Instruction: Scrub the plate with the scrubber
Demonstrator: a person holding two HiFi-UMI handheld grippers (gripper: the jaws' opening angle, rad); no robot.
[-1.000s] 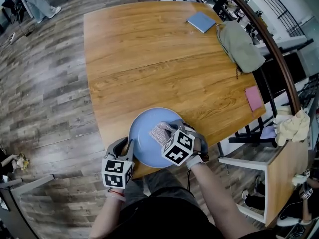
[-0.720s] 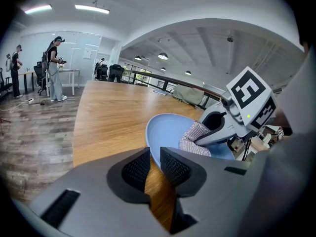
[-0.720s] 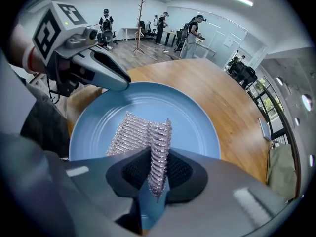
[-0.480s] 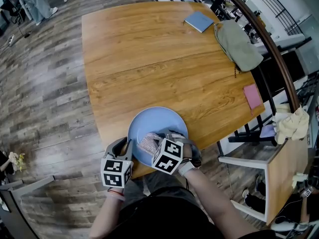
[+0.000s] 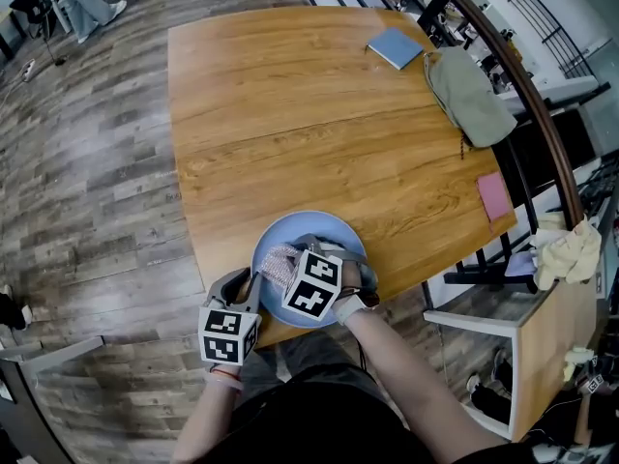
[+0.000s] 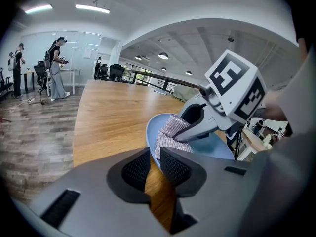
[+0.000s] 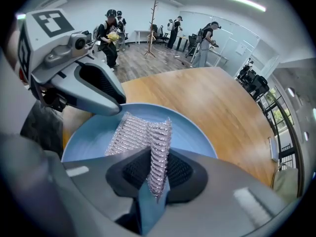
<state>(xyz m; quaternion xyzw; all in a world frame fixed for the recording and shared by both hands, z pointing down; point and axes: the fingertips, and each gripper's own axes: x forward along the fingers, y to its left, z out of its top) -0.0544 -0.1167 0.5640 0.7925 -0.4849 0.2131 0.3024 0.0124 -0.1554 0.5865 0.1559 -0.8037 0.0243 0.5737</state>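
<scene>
A light blue plate (image 5: 334,232) sits at the near edge of the wooden table (image 5: 290,114). My right gripper (image 5: 286,265) is shut on a silvery mesh scrubber (image 5: 278,260), which presses on the plate's left half. In the right gripper view the scrubber (image 7: 143,132) stands folded between the pads, over the plate (image 7: 195,132). My left gripper (image 5: 253,284) is shut on the plate's near-left rim. In the left gripper view, the plate (image 6: 210,144) edge runs in between the pads, with the scrubber (image 6: 170,131) and right gripper (image 6: 190,132) just beyond.
At the table's far right lie a blue notebook (image 5: 395,48), a grey-green bag (image 5: 471,87) and a pink pad (image 5: 493,196). A white stool (image 5: 479,346) and a cloth (image 5: 566,251) stand off the right edge. People stand far off (image 7: 111,31).
My right gripper has carried the scrubber leftward across the plate, from its middle toward the left rim. The left gripper has kept its hold on the rim.
</scene>
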